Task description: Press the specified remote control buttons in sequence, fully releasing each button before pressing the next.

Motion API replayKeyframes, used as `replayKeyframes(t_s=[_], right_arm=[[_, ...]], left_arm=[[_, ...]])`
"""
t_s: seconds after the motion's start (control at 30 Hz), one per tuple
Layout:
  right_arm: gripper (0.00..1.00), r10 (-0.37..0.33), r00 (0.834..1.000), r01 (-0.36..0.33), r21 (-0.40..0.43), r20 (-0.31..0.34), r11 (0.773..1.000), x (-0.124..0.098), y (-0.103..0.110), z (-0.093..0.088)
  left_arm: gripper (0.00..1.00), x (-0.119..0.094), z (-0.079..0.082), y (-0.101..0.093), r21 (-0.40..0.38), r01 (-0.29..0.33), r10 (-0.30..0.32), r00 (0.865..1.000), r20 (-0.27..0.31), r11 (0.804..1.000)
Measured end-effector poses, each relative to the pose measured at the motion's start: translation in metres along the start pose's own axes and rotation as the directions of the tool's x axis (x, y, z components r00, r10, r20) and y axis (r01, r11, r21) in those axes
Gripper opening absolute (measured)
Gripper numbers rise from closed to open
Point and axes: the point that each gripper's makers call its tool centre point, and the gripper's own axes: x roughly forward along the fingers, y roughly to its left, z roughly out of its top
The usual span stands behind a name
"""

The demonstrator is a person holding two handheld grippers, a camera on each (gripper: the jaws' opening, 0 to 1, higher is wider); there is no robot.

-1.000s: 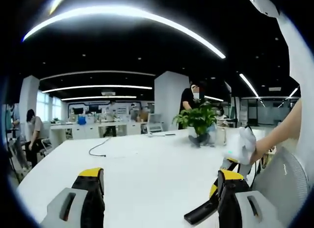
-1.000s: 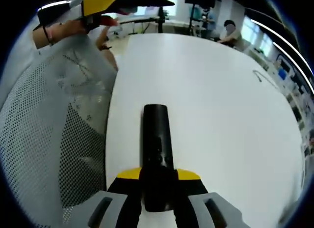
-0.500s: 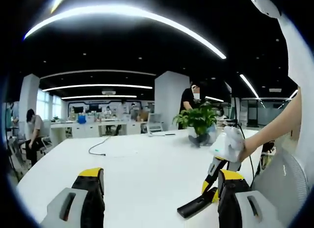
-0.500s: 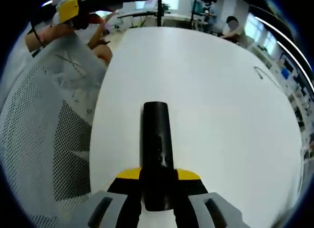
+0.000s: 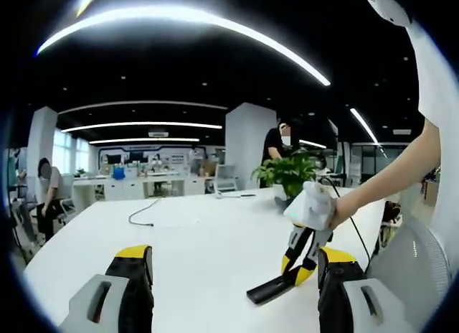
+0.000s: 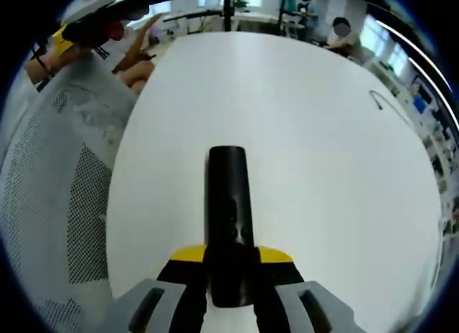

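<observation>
One remote control [image 6: 229,225]: a long, slim black bar with a rounded far end and small dark buttons on its upper face, too dim to count. In the right gripper view its long axis runs straight up the middle of the frame, near end low, far end pointing toward the frame's top, above the white bench [image 6: 323,153]. The right tongs [image 6: 231,290], yellow-tipped black jaws on grey bodies, are pinched on the remote's near end at the bottom centre. In the left gripper view the same remote [image 5: 269,290] sits at lower right, tilted, its free end down-left and close to the bench [image 5: 201,240], its other end clamped in the right tongs [image 5: 300,265], which a person's hand [image 5: 315,207] carries from the right edge. The left tongs [image 5: 237,293] rise from the bottom of that view with jaws spread wide apart, holding nothing. One potted plant [image 5: 290,174] stands on the bench at centre right; one dark cable [image 5: 143,214] lies at centre left. One mesh chair back [image 6: 64,204] occupies the left side of the right gripper view. Two other persons: one standing behind the plant [image 5: 276,143], one seated at far left [image 5: 49,193].
</observation>
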Motion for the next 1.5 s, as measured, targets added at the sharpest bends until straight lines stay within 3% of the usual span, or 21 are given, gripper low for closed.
replayKeyframes(t_s=[0.87,1.5], right_arm=[[0.21,0.015,0.997,-0.017,-0.024,-0.077,1.000,0.003,-0.050,0.003],[0.21,0.015,0.996,-0.017,-0.023,-0.089,1.000,0.003,-0.079,0.004]], left_arm=[[0.99,0.001,-0.003,0.000,-0.002,0.004,-0.004,1.000,-0.014,1.000],[0.99,0.001,-0.005,-0.001,-0.001,0.004,-0.004,1.000,-0.026,1.000]])
